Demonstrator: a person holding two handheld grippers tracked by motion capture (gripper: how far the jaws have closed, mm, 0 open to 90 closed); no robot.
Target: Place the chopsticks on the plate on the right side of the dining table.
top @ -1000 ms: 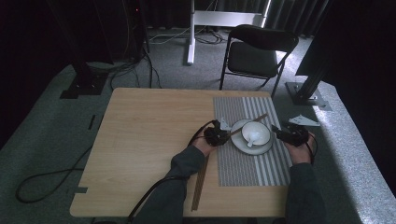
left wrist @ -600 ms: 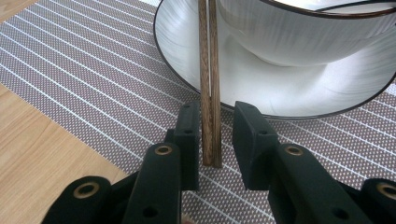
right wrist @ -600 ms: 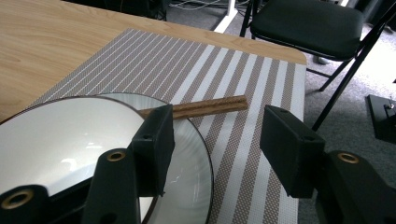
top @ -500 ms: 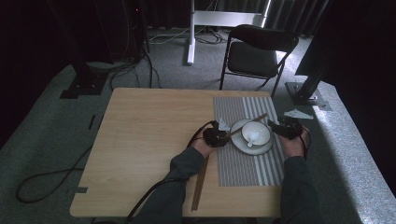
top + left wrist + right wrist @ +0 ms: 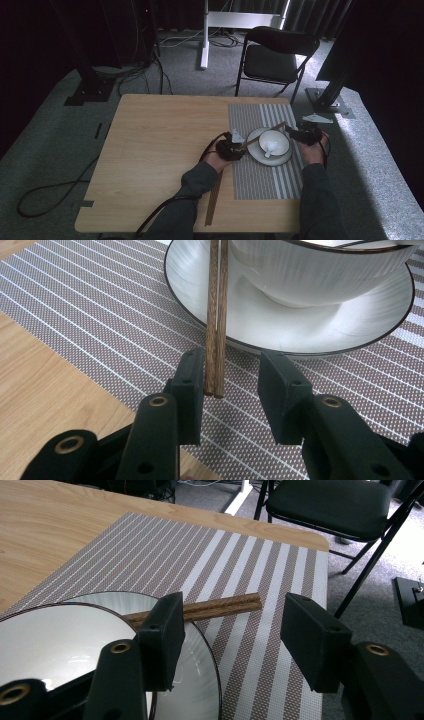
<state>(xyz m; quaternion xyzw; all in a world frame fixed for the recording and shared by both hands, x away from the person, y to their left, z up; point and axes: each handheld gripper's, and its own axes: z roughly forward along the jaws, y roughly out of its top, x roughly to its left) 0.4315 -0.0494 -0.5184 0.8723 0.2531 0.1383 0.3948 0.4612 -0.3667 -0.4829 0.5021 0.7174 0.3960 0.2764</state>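
The left gripper (image 5: 231,382) stands half open, its jaws having just been opening, and the pair of brown wooden chopsticks (image 5: 216,315) lies loose between them, resting across the rim of the white black-edged plate (image 5: 256,151) beside the white bowl (image 5: 274,142). So the placing looks done; backing away remains. The right gripper (image 5: 291,131) has moved in nearer the plate, jaws slightly parted, having just been opening, gripping nothing

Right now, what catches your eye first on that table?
A white bowl with a dark rim sits on a matching white plate on the striped placemat. A pair of dark wooden chopsticks lies across the plate's rim. The left gripper, jaws just opening, has their tips between its fingers; the right gripper hovers open near their far end.
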